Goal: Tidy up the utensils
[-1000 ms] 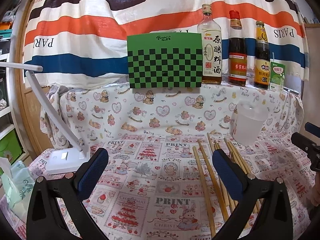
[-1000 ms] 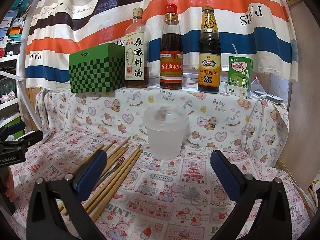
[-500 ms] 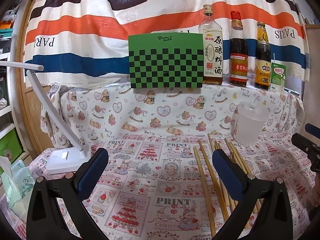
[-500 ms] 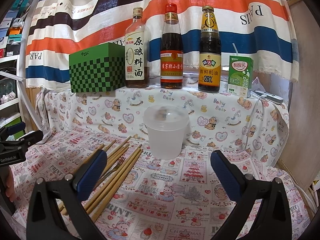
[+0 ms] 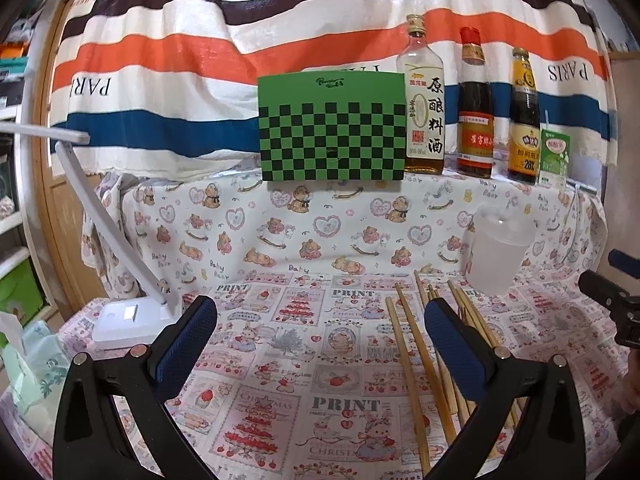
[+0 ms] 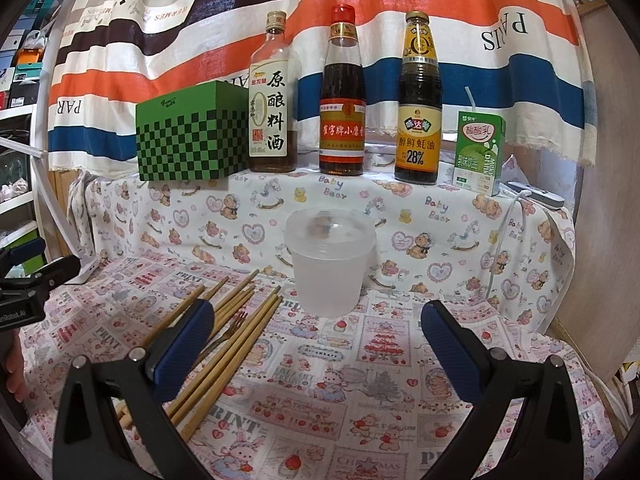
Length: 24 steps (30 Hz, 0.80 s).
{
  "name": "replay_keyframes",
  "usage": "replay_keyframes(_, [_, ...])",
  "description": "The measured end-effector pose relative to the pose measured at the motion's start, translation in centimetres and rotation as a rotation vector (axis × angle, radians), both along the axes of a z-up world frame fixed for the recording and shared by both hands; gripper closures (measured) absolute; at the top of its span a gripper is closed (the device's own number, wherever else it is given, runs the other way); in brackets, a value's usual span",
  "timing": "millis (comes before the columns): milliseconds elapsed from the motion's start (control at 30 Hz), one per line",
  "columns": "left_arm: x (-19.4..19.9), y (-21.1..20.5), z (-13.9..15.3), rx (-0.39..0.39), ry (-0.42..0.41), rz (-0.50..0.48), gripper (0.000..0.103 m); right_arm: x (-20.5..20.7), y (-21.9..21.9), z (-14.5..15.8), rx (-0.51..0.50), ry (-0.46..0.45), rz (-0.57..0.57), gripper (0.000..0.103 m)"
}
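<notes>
Several bamboo chopsticks [image 5: 412,356] lie loose on the printed tablecloth, with a dark fork [image 6: 230,330] among them. A translucent plastic cup [image 6: 330,266] stands upright just beyond them; it also shows in the left wrist view [image 5: 498,254]. My left gripper [image 5: 320,344] is open and empty, held above the cloth with the chopsticks under its right finger. My right gripper [image 6: 316,344] is open and empty, in front of the cup with the chopsticks under its left finger. Each gripper shows at the edge of the other's view.
A raised ledge at the back holds a green checkered box [image 5: 332,126], three sauce bottles [image 6: 342,92] and a green drink carton [image 6: 478,148]. A white desk lamp [image 5: 128,320] stands at the left. A tissue pack [image 5: 32,364] lies at the far left.
The left wrist view has shifted slightly, with the box and bottles drifting a little right. The right gripper and the objects on the table have not moved.
</notes>
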<state>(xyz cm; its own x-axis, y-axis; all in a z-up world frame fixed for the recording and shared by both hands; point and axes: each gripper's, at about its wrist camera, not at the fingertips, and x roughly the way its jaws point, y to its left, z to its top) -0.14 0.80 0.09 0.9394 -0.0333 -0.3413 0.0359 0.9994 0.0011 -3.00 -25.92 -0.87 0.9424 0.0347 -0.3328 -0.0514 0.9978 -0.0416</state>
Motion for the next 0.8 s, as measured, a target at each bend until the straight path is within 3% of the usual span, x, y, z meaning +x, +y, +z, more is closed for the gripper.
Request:
replay_keyframes(233, [0.5, 1.0, -0.2, -0.065, 0.038, -0.028, 0.000, -0.3, 0.3, 0.1, 0.002, -0.006, 0.022, 0.000])
replay_keyframes(533, [-1.1, -0.4, 0.3, -0.003, -0.044, -0.059, 0.000, -0.7, 0.8, 0.2, -0.020, -0.024, 0.028, 0.000])
replay_keyframes(800, [-1.0, -0.4, 0.3, -0.006, -0.037, -0.082, 0.000, -0.5, 1.1, 0.0, -0.028, 0.010, 0.038, 0.000])
